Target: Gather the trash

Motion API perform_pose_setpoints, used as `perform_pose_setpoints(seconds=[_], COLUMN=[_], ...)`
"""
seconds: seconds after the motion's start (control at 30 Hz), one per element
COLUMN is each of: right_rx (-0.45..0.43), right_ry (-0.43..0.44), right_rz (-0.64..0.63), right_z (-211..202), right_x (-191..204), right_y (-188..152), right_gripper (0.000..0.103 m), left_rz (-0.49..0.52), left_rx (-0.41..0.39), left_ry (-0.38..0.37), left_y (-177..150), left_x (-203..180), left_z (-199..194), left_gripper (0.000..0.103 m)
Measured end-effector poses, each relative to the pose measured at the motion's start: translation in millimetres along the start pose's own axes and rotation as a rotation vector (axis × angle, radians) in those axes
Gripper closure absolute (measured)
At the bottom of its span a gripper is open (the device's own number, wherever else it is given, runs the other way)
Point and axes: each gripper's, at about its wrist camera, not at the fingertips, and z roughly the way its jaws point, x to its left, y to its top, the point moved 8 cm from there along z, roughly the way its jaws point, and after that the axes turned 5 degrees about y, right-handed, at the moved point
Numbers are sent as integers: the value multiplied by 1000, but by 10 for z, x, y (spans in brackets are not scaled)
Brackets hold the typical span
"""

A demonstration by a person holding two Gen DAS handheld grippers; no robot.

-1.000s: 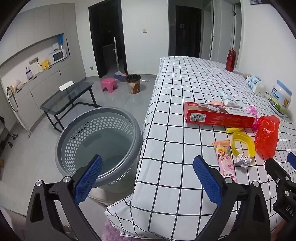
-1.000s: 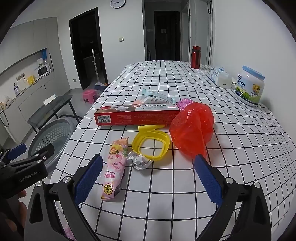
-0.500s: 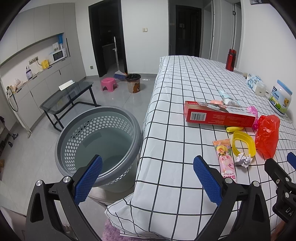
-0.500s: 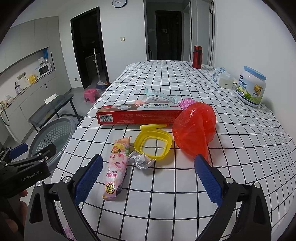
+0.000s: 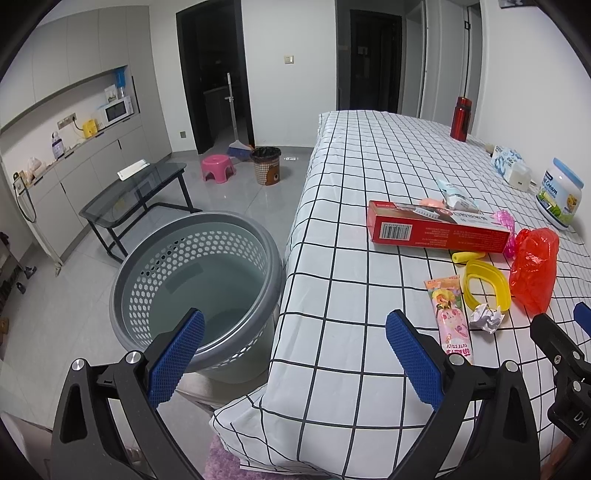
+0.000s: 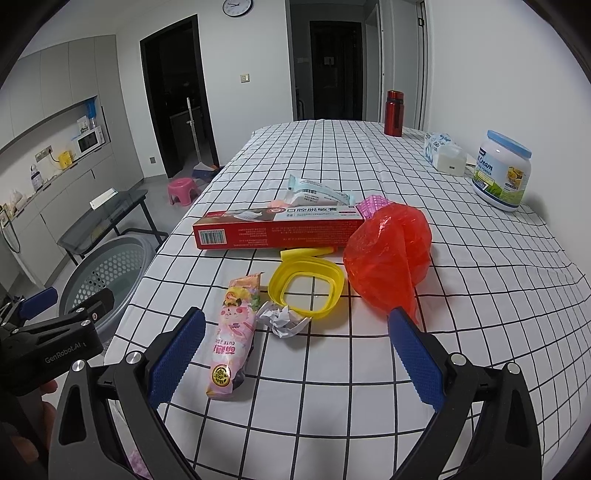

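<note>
Since the frame 1 second earlier, the right tool (image 6: 291, 352) has edged slightly closer to the litter, which now sits a little nearer its fingers; the left tool (image 5: 293, 354) has barely shifted. Both tools are spread wide and hold nothing. The left tool hovers level at the near corner of the bench (image 5: 354, 177), 1 finger over a grey perforated basket (image 5: 199, 280) on the floor, the other over the checked cloth. The right tool hovers low over the cloth, aimed at the trash.

The trash lies in a loose cluster: a pink snack wrapper (image 6: 234, 334), a crumpled paper ball (image 6: 282, 320) just beside it, a yellow plastic ring (image 6: 306, 288), a red plastic bag (image 6: 389, 264) and a long red box (image 6: 279, 229) behind them.

Only the left view looks down into the basket and shows a small brown bin (image 5: 266, 165) and pink stool (image 5: 218, 168) across the floor. Only the right view shows a wall clock (image 6: 237, 5) and part of the hand (image 6: 48, 395) gripping the left tool.
</note>
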Motion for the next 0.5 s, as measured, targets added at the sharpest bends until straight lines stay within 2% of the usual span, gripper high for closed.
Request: perform_pose_setpoints(seconds=[0.5], right_rx=[-2], right_ry=[8], right_rz=[7], right_z=[-8], right_x=[-4], right_y=[3], right_gripper=[8], left_rz=[0], left_rx=[-1], left_ry=[1], left_y=[0], left_x=[-1], left_z=[-1], left_gripper=[6])
